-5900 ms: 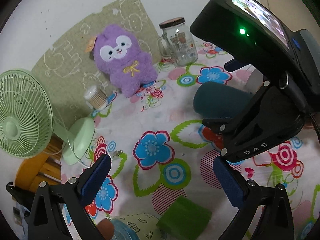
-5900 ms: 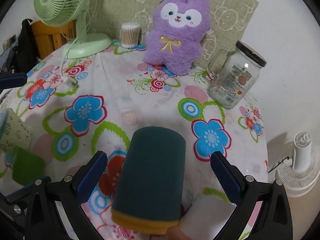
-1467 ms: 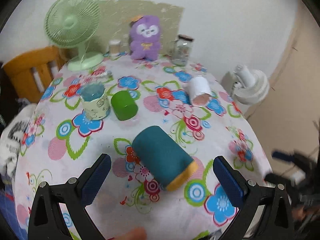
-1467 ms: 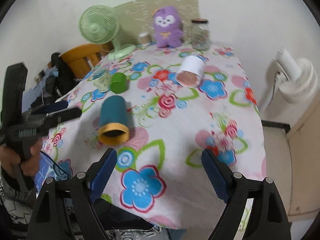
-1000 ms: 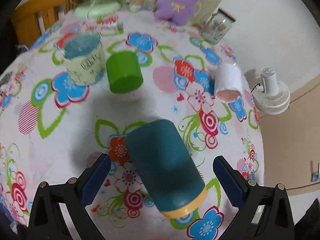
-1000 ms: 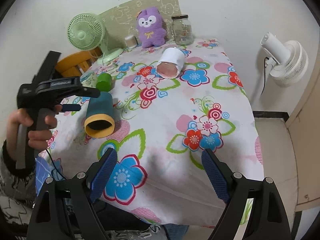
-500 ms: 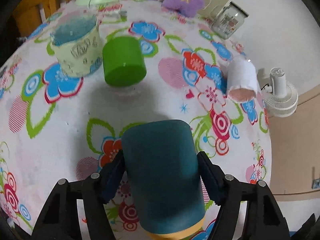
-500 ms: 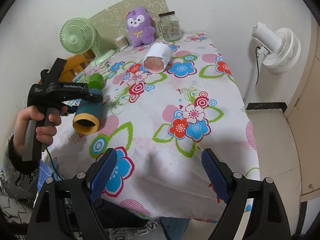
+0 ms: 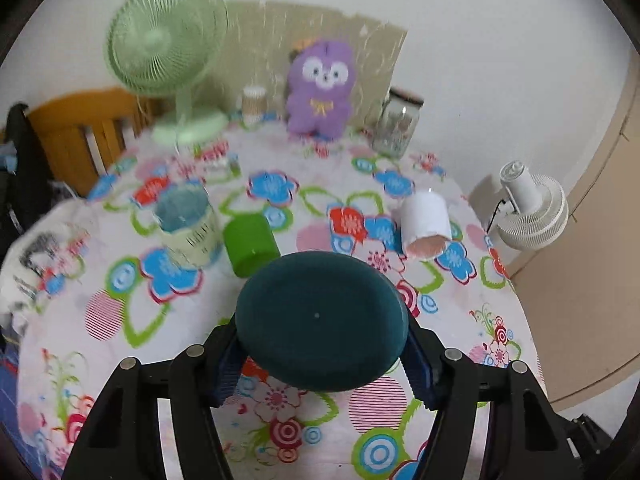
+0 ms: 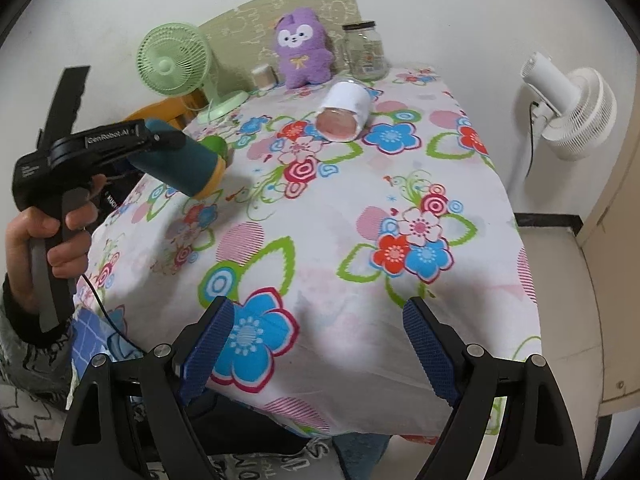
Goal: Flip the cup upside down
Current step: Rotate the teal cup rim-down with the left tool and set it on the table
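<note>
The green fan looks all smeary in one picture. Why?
In the left wrist view the green fan and patterned cup are smeared by motion blur, while the teal cup looks sharp; in the right wrist view the fan is crisp, though the fisheye bends the edges.

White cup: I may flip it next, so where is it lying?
The white cup lies on its side at the table's far right, in front of the jar, mouth toward the cameras.

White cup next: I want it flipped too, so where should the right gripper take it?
Grip the white cup across its round side wall, mid-length, from above. It lies on its side, mouth toward the table's near edge, so both flanks are free.
</note>
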Tool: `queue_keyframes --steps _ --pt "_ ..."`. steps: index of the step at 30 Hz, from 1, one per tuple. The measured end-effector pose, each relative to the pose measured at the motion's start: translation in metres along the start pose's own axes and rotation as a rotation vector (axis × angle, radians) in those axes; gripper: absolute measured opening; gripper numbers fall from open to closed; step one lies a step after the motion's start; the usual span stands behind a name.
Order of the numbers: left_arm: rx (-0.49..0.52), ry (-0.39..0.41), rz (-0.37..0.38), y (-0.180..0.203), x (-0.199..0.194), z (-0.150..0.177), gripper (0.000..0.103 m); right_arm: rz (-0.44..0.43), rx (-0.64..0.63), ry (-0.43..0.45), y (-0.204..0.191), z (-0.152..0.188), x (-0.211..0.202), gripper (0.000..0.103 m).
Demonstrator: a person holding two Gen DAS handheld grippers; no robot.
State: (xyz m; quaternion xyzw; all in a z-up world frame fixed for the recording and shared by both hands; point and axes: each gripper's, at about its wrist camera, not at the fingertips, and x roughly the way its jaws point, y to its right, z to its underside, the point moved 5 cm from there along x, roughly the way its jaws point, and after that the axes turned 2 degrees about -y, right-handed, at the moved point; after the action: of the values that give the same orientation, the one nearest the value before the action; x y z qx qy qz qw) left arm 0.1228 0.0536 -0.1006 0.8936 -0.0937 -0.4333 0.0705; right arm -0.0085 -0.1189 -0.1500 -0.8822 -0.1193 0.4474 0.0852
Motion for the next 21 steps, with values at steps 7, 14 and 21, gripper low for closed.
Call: queue_keyframes --steps 7,14,21 --pt "0.044 0.020 -0.014 -0.006 -0.030 0.010 0.069 -0.029 -0.049 0.021 -0.029 -0.010 0.002 0.088" --pt "0.069 -0.018 -0.066 -0.016 -0.039 0.037 0.069 -0.052 -0.083 0.029 -0.050 -0.018 0.006 0.088" --pt "0.086 -0.092 -0.103 -0.022 -0.028 0.059 0.069 -0.064 -0.099 0.027 -0.061 -0.021 0.011 0.088"
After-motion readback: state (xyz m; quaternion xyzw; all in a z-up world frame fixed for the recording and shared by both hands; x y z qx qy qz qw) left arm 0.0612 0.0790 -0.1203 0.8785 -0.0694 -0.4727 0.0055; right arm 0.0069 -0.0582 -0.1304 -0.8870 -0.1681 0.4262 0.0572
